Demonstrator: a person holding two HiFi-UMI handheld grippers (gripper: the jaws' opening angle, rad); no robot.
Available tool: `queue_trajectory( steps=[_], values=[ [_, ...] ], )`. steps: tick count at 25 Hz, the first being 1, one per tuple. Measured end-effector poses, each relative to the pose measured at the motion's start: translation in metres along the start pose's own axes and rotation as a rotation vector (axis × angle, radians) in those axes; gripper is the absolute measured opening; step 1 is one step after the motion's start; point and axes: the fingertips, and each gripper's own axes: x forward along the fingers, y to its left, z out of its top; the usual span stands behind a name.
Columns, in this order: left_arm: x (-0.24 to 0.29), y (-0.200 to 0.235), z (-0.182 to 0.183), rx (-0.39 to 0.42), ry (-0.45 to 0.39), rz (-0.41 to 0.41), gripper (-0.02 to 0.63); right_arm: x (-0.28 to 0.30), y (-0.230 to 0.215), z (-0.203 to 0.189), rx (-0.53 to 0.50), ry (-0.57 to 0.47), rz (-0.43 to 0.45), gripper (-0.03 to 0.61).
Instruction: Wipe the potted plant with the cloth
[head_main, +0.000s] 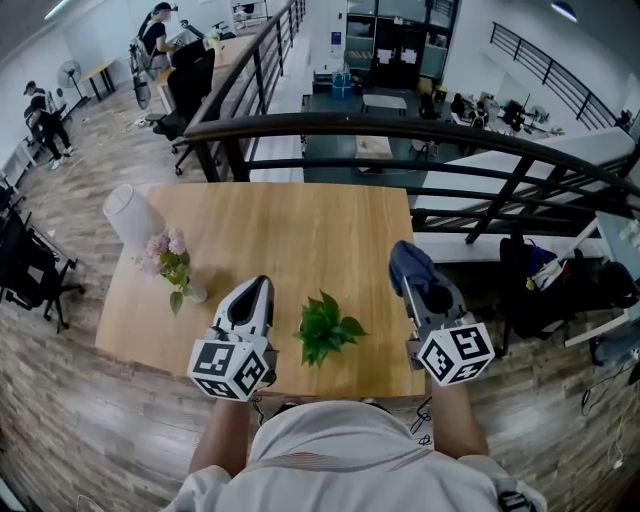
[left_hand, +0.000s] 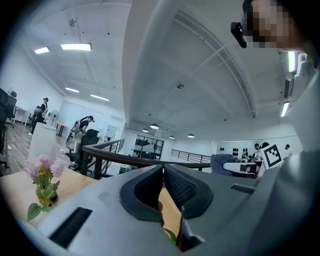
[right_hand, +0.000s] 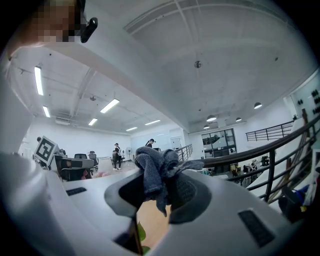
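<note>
Only the head view shows the whole potted plant (head_main: 325, 328). It is small, leafy and green, and stands near the front edge of the wooden table (head_main: 300, 220), between the two grippers and touching neither. The left gripper view shows the left gripper (left_hand: 163, 172) with its ribbed dark pads pressed together, empty. The right gripper view shows the right gripper (right_hand: 160, 186) clamping a bunched, knitted blue-grey cloth (right_hand: 152, 167).

Matt pale wood table (head_main: 330, 215), rough blue cloth (right_hand: 155, 172) (knit-looking), smooth-leaved potted plant (head_main: 325, 330)
</note>
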Motion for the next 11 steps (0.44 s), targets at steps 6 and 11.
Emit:
queue_trajectory(
  steps=[6,11],
  values=[
    [-0.001,-0.006,-0.007,0.005,0.018,0.006,0.021,-0.002,0.002,-0.007,0.023,0.008,0.021,0.152],
    [0.0,-0.012,-0.01,0.006,0.027,0.01,0.021,-0.006,-0.002,-0.009,0.041,0.014,0.029,0.152]
  ],
)
